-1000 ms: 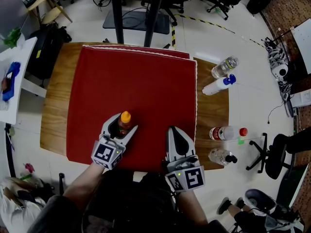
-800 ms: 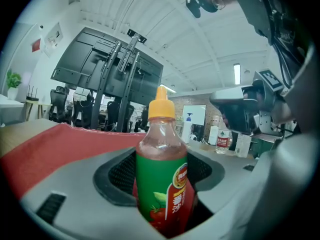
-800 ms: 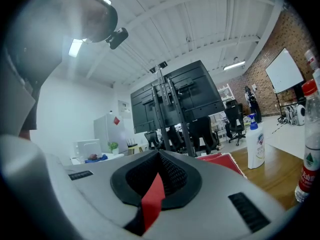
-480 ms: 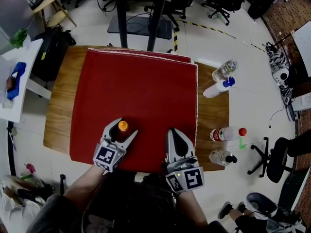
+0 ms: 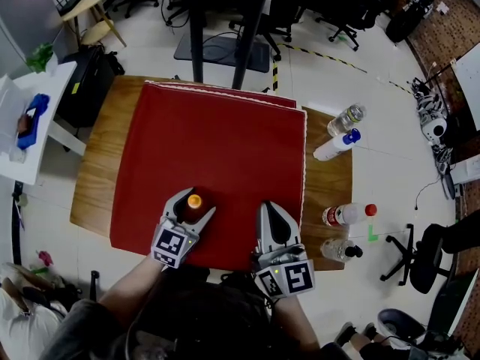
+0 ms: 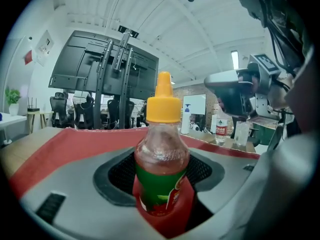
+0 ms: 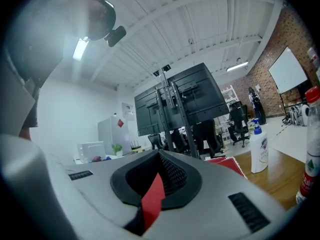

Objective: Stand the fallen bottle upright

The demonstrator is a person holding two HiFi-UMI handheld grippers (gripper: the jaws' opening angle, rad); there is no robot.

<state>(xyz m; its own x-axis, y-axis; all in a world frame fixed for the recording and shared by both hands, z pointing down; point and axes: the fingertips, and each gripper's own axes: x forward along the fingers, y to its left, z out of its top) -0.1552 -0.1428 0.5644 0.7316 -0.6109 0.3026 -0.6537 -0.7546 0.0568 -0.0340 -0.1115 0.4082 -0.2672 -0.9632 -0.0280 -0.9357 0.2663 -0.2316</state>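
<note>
A small bottle (image 6: pixel 161 166) with a yellow-orange cap, green label and reddish drink stands upright between the jaws of my left gripper (image 6: pixel 165 184), which is shut on its body. From the head view I look straight down on its cap (image 5: pixel 194 200), above the red cloth (image 5: pixel 217 141) near the table's front edge, inside the left gripper (image 5: pixel 192 207). My right gripper (image 5: pixel 268 205) hovers to the right of it with jaws together and nothing in them; in its own view the right gripper (image 7: pixel 160 156) shows only a sliver of red cloth through the gap.
On the bare wooden strip (image 5: pixel 330 186) right of the cloth are a clear bottle (image 5: pixel 346 120), a white blue-capped bottle (image 5: pixel 335 145), a lying red-capped bottle (image 5: pixel 346 214) and a black-capped one (image 5: pixel 340 250). A screen stand (image 5: pixel 225 28) and office chairs stand beyond the table.
The bottle in my left gripper has tipped from a lean to upright, so its cap now faces the head camera. The left gripper rolled and shifted a little; the right stayed shut.
</note>
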